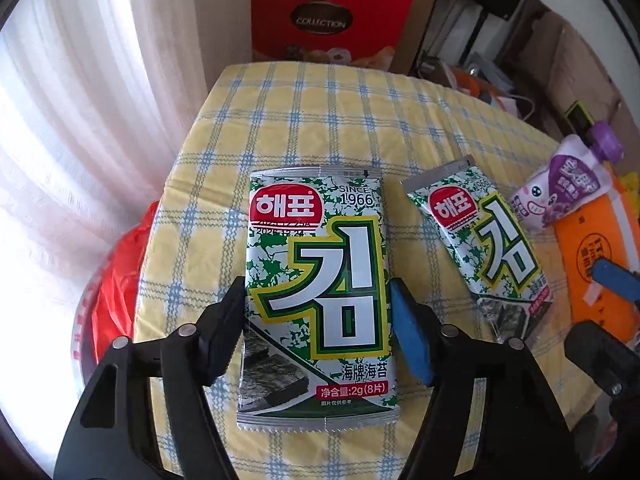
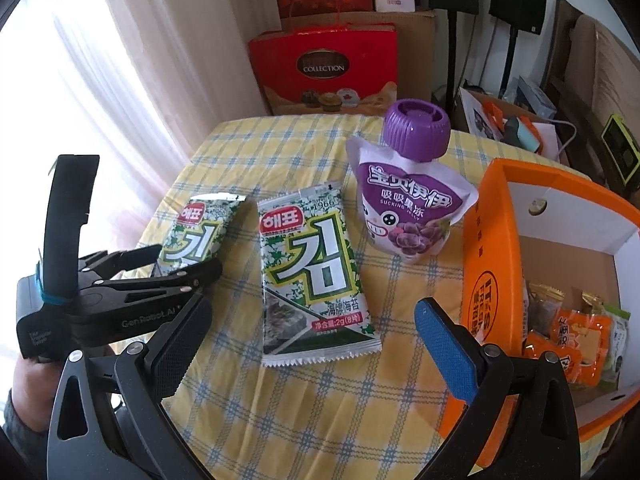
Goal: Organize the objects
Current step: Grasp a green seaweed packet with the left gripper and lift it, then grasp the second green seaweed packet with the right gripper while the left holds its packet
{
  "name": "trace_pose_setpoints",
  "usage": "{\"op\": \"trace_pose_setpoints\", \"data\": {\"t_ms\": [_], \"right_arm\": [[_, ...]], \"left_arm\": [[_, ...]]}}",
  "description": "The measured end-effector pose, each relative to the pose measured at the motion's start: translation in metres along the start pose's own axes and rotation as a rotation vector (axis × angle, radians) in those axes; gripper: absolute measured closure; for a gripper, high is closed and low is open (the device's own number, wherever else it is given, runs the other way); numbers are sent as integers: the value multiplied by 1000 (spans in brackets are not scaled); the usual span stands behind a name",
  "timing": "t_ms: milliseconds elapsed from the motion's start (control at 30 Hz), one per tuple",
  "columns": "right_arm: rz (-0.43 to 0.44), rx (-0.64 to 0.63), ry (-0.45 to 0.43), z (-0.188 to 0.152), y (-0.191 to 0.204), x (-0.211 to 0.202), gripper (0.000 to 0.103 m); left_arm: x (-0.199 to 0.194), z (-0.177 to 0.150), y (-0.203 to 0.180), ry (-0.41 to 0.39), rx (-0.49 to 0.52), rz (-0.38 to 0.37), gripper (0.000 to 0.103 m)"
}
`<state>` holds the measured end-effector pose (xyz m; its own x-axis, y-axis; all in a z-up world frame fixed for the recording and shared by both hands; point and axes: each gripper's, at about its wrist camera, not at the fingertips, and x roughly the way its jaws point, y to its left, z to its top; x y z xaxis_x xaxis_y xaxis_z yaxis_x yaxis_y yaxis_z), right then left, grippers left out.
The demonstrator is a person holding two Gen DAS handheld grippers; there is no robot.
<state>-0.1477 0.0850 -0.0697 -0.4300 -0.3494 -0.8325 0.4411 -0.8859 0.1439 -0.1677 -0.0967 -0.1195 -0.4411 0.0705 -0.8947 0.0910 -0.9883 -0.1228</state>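
Two seaweed packets (image 1: pixel 320 292): flat on tabletop (image 1: pixel 320 120), awaiting boxing
Left gripper (image 1: pixel 318 320): pinching one packet's sides
Right gripper (image 2: pixel 316 356): jaws apart, empty

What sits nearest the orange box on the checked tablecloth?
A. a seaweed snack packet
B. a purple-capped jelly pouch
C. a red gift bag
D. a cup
B: in the right wrist view the purple-capped jelly pouch lies right beside the orange box, while both seaweed packets lie farther left on the cloth.
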Motion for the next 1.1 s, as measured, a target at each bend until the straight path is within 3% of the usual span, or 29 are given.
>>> {"op": "trace_pose_setpoints", "data": {"t_ms": [267,467,1033,1100], "right_arm": [[-56,-50,10,5,11,16,0],[-48,-77,31,5,23,27,2],[-93,-63,82,7,15,75,5],[-111,-79,72,6,18,76,14]], "left_arm": [[-17,-11,30,-15,-63,-54,40],[-25,-15,48,-25,-113,-82,40],[-26,-14,46,-21,-121,-116,40],[-27,-15,46,-22,-121,-115,40]]}}
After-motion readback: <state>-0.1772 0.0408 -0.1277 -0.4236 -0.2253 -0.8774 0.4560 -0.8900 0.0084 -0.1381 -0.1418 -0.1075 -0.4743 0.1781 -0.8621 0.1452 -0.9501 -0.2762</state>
